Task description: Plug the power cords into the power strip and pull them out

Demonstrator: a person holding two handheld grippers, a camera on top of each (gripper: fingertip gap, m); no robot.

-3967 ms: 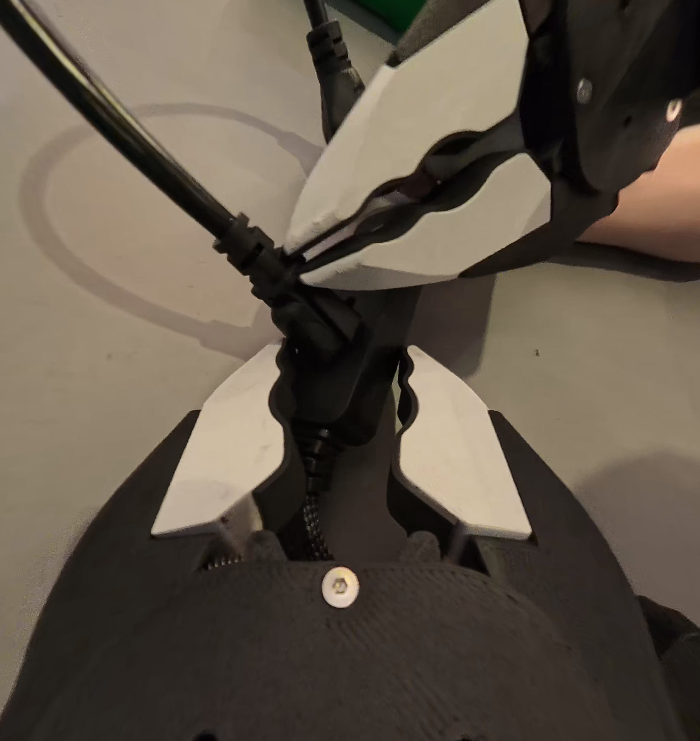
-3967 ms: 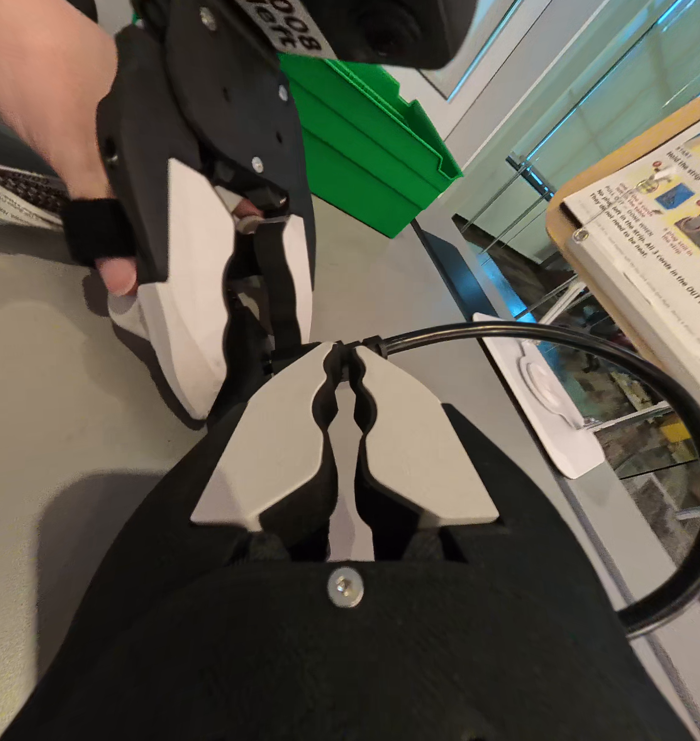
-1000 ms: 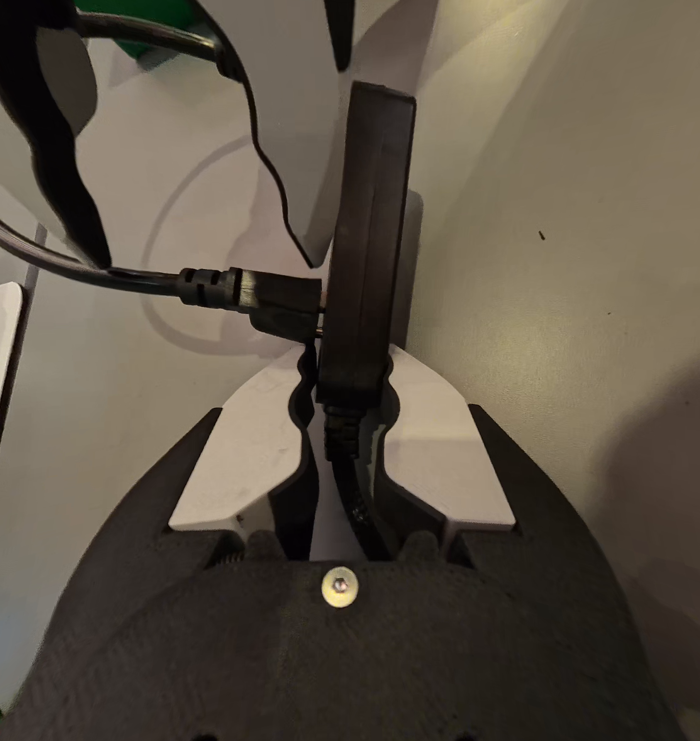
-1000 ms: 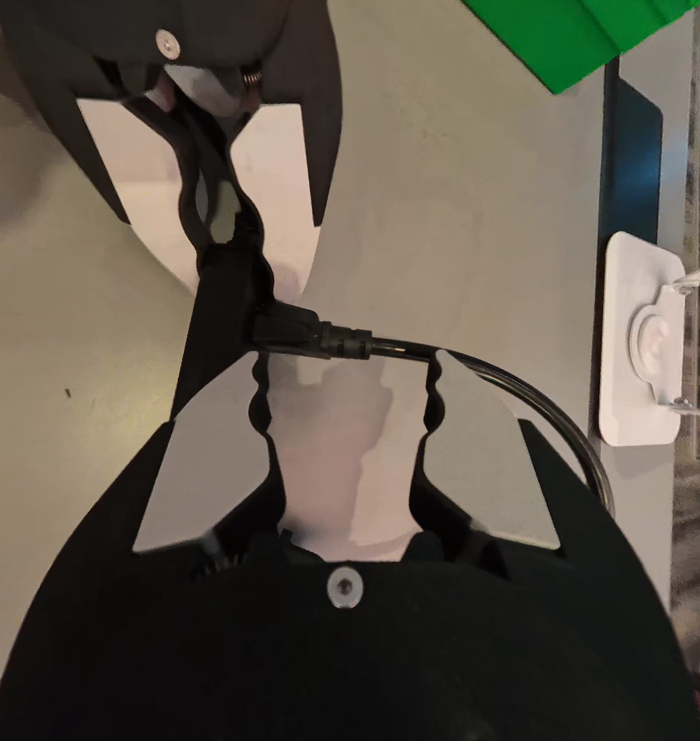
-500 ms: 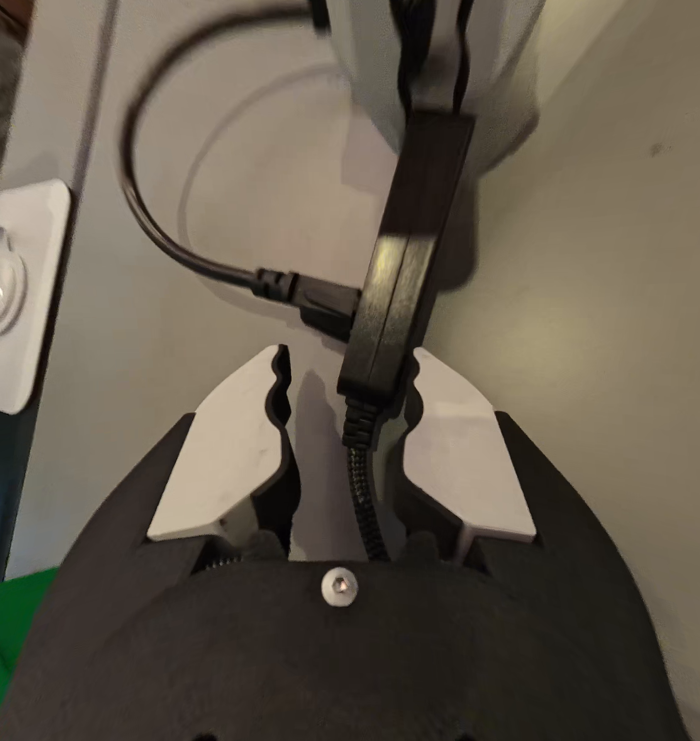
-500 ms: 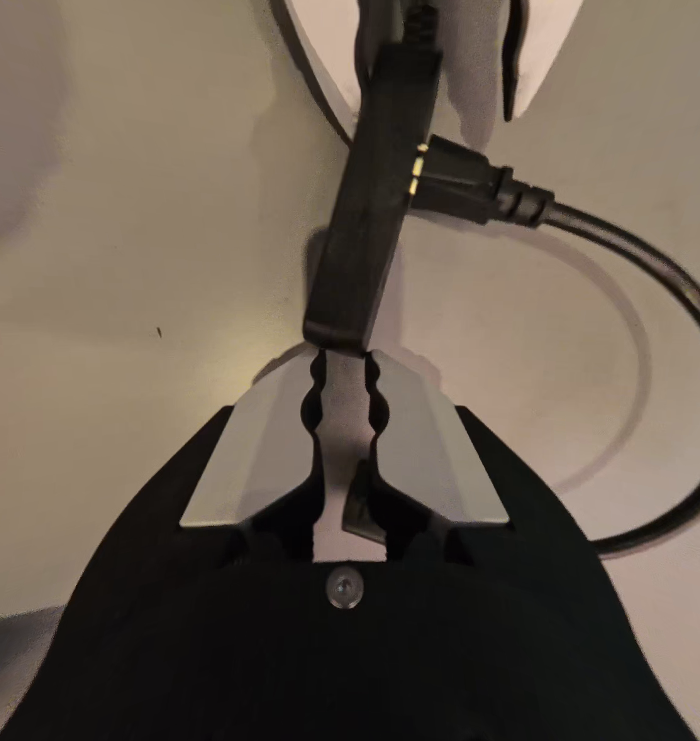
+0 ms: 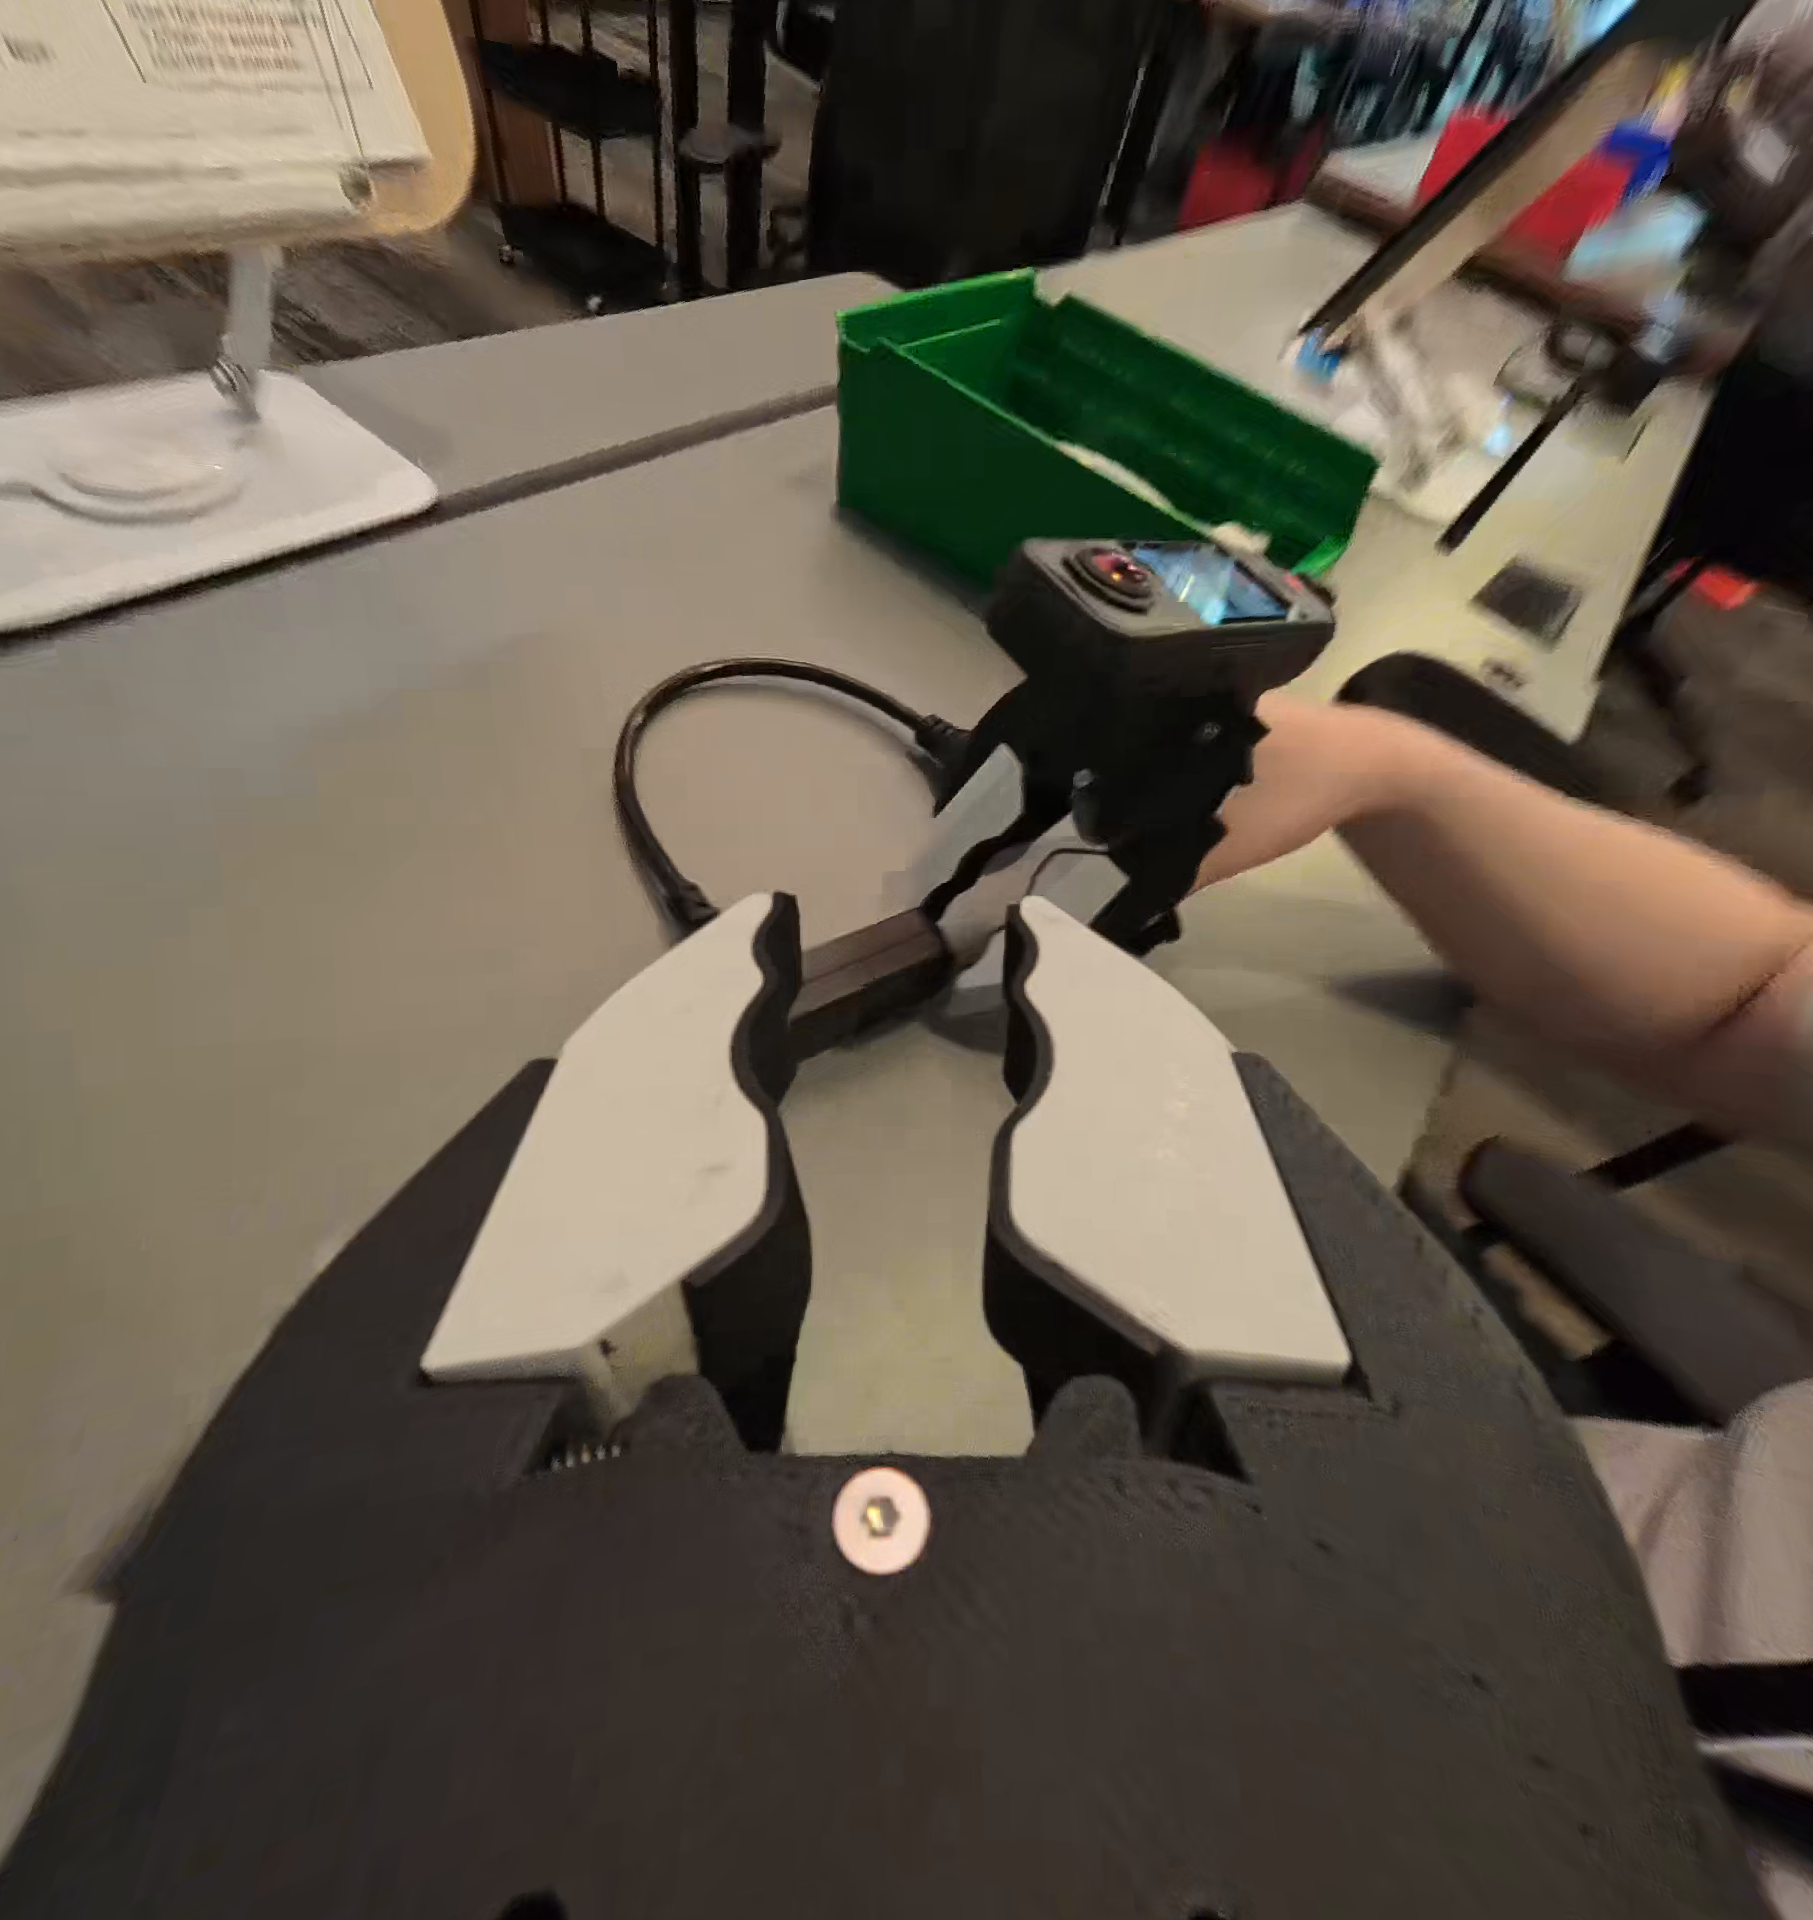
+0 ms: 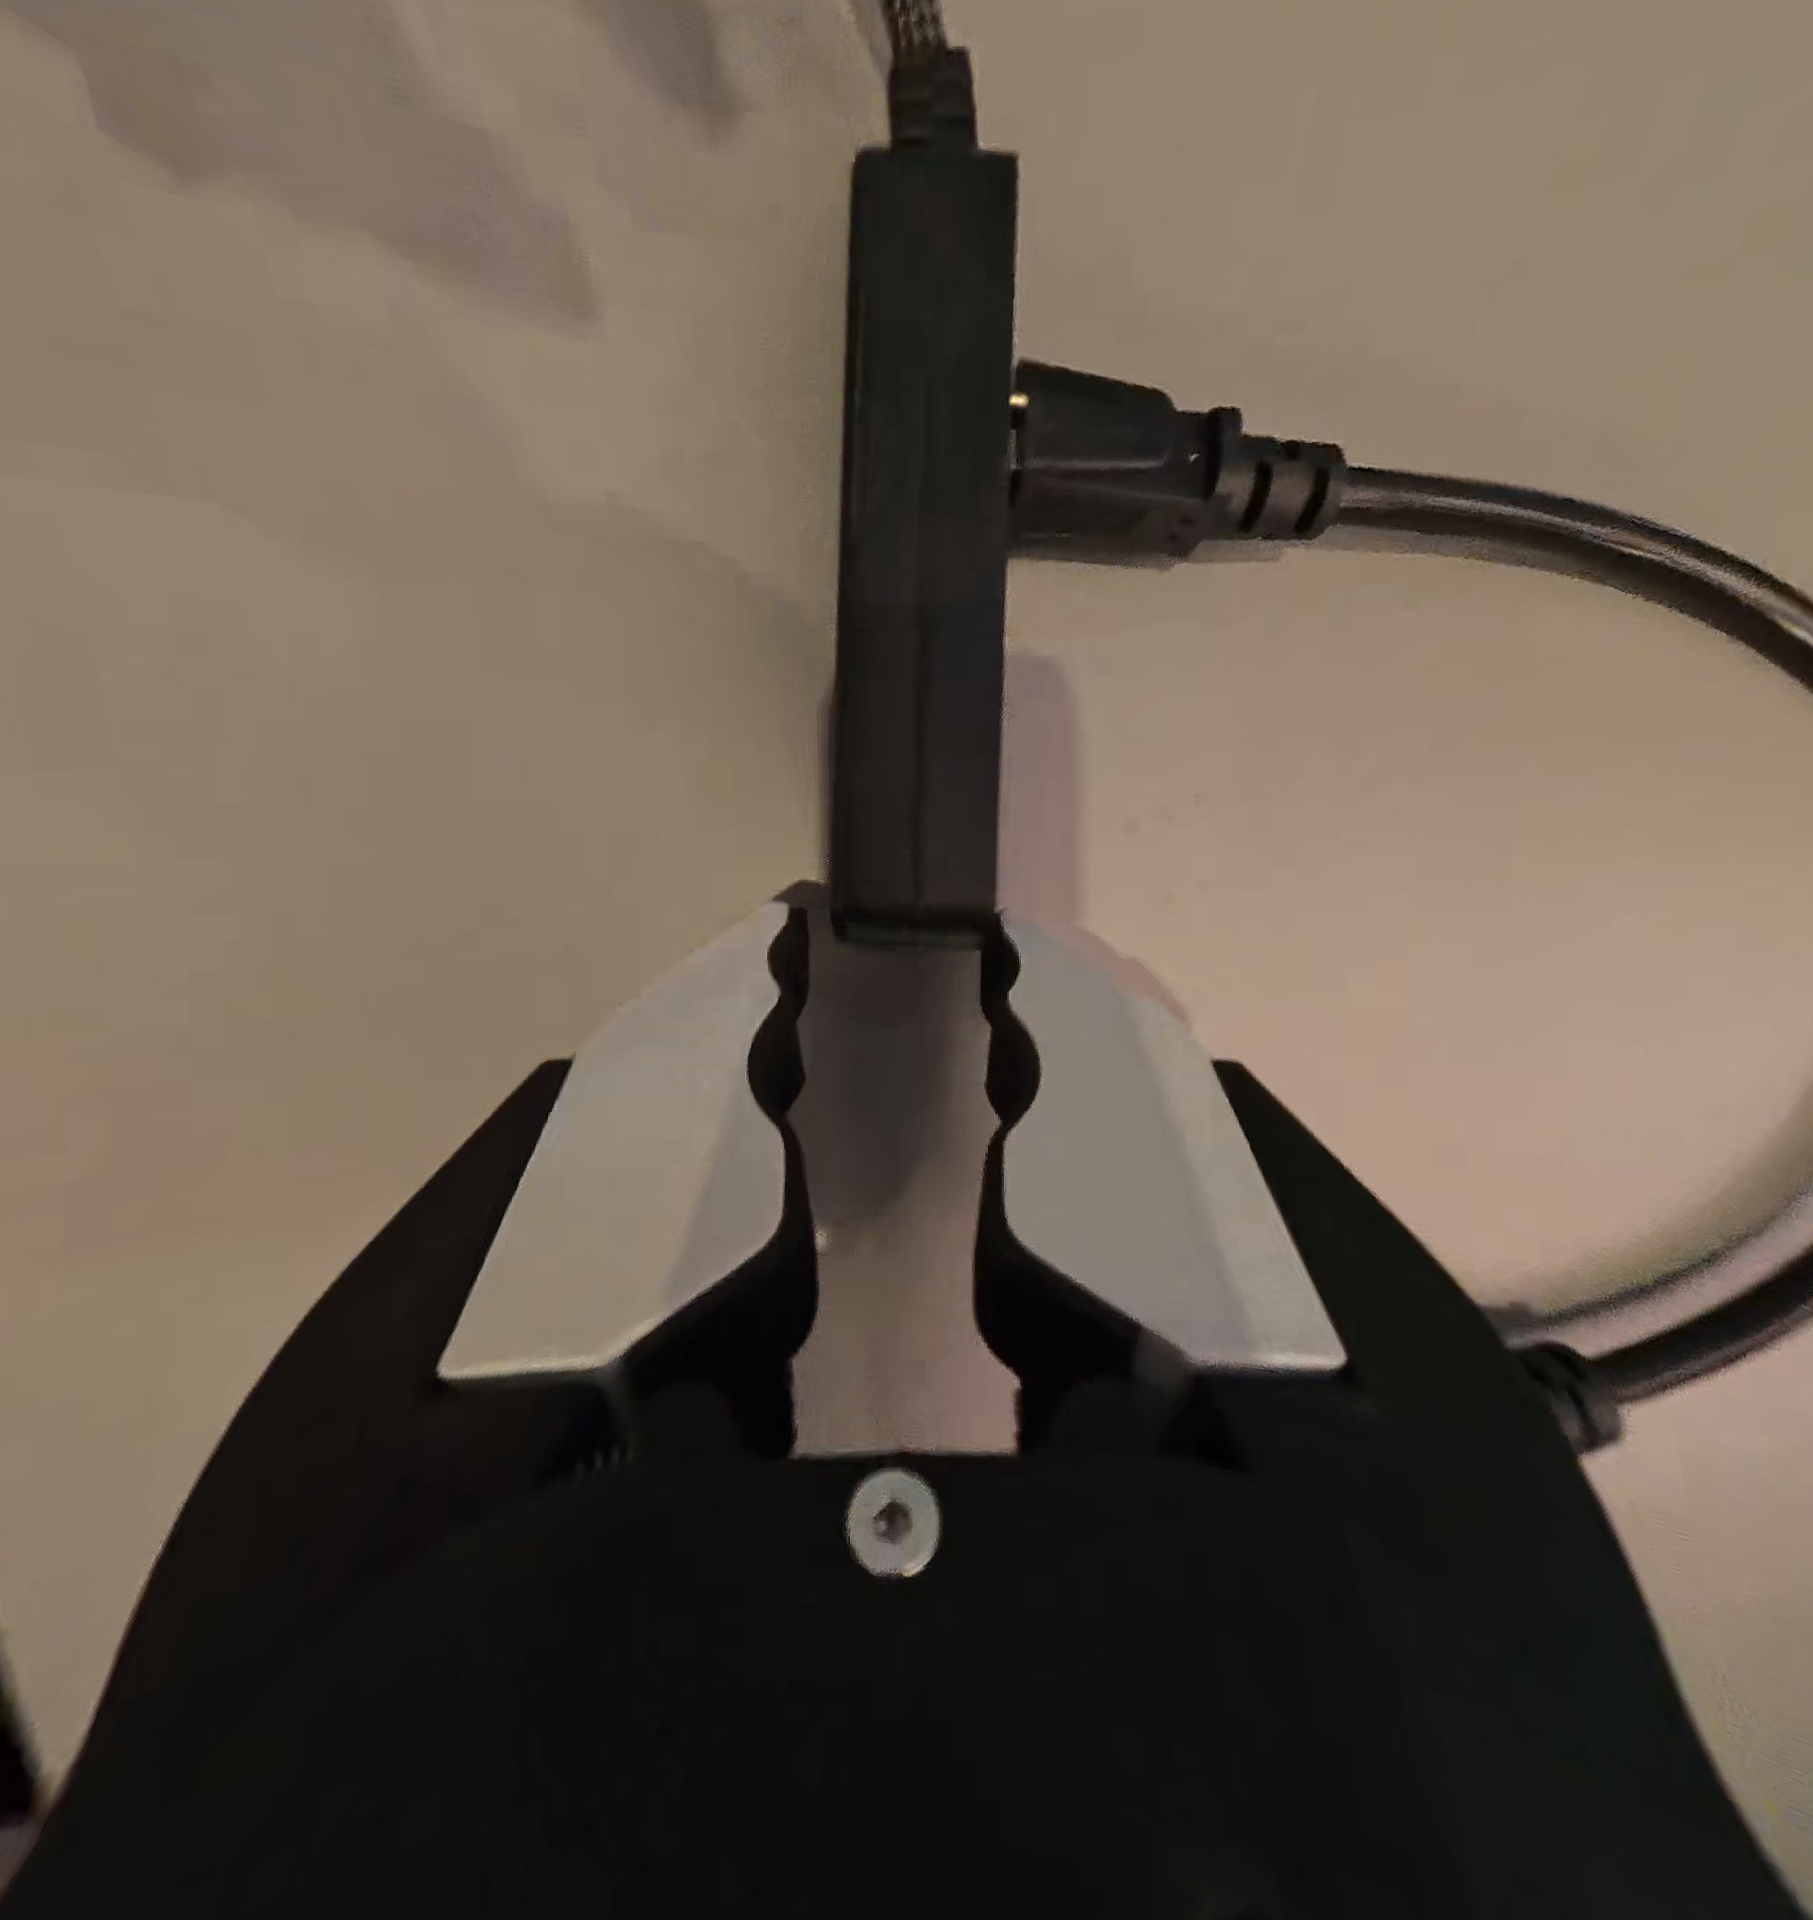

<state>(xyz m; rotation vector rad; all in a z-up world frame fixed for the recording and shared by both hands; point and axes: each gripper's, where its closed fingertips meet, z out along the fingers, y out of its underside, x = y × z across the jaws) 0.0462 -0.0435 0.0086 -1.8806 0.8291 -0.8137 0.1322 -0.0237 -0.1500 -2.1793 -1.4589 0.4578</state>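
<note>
While the right gripper (image 8: 897, 930) points down at the grey bench (image 8: 362, 727), its jaws are clamped on the near end of a black power strip (image 8: 928, 540), which stands on its narrow edge and runs straight away from the camera. A black plug (image 8: 1110, 473) sits in the strip's right face, with a sliver of metal prong showing, so it is not pushed fully home. From the plug a thick black power cord (image 8: 1660, 582) arcs out to the right and curls back toward the gripper body. A braided cable (image 8: 923, 73) leaves the far end of the strip.

From the left wrist view, the left gripper (image 7: 891, 925) hovers above the bench (image 7: 258, 831) with its jaws apart, holding nothing. Just beyond its white fingers (image 7: 653, 1122) lies the power strip (image 7: 871, 971), with the right gripper (image 7: 969, 883) on its far end, held by a person's hand (image 7: 1307, 790). A small camera (image 7: 1162, 613) sits on top of that gripper. The power cord (image 7: 653, 748) makes a loop on the bench behind the strip. Farther back stands a green bin (image 7: 1037, 457). At the far left, a white stand (image 7: 154, 488) carries a printed sheet (image 7: 154, 94). The background beyond the bench is blurred.
</note>
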